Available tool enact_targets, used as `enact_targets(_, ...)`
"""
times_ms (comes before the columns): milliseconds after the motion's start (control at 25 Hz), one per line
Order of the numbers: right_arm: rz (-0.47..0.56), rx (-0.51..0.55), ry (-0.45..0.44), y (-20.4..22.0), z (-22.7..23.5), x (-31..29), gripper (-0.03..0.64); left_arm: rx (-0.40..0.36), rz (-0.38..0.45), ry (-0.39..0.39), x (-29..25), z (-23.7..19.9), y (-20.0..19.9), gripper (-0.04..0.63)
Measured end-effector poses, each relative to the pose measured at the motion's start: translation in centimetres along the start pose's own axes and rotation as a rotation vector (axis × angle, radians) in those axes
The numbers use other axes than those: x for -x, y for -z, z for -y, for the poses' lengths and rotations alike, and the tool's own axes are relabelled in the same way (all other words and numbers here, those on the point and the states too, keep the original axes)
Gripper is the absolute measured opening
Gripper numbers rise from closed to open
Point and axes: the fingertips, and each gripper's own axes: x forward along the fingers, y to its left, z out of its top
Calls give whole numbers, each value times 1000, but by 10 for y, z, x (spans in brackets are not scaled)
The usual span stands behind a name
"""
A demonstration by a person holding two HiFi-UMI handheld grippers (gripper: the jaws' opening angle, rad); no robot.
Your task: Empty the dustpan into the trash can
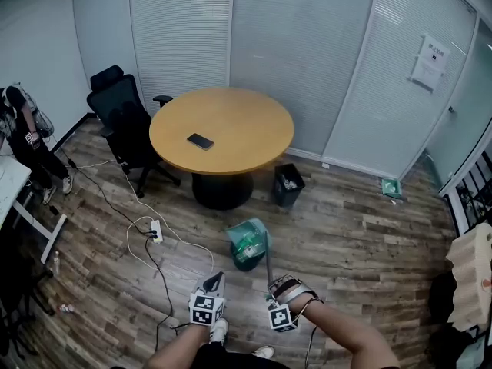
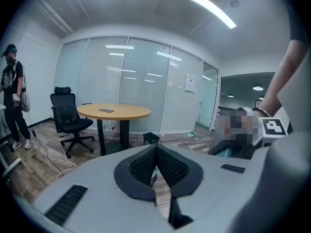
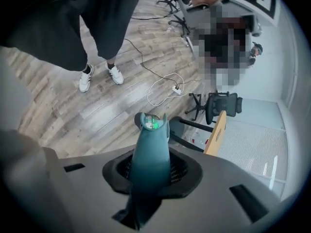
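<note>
Right arm: forearm (image 1: 350,337) comes in from the lower right, with the right gripper (image 1: 275,285) angled down toward the floor (image 1: 361,237).
Right fingers: clamped on the dustpan's teal handle (image 3: 148,154).
Left gripper (image 2: 156,147): low beside the right one, jaws pressed together, empty.
Dustpan (image 1: 247,237): teal, directly over the dark trash can (image 1: 240,265), near the round table (image 1: 231,121). Pale and green scraps (image 3: 153,123) show in it.

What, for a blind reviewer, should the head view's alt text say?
Seen from above, the right gripper grips the long handle of a teal dustpan holding litter, poised over a dark bin on the wood floor. The left gripper hangs shut beside it; a round table stands beyond.
</note>
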Motion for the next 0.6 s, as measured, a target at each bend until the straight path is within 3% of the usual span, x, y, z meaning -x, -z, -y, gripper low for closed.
enact_targets(240, -13, 118, -8, -14, -7, 1, 94, -6, -8, 2, 3, 1, 2, 11)
enact_targets(600, -49, -39, 40, 23, 19, 1, 94, -15, -9, 5, 9, 3, 6, 11)
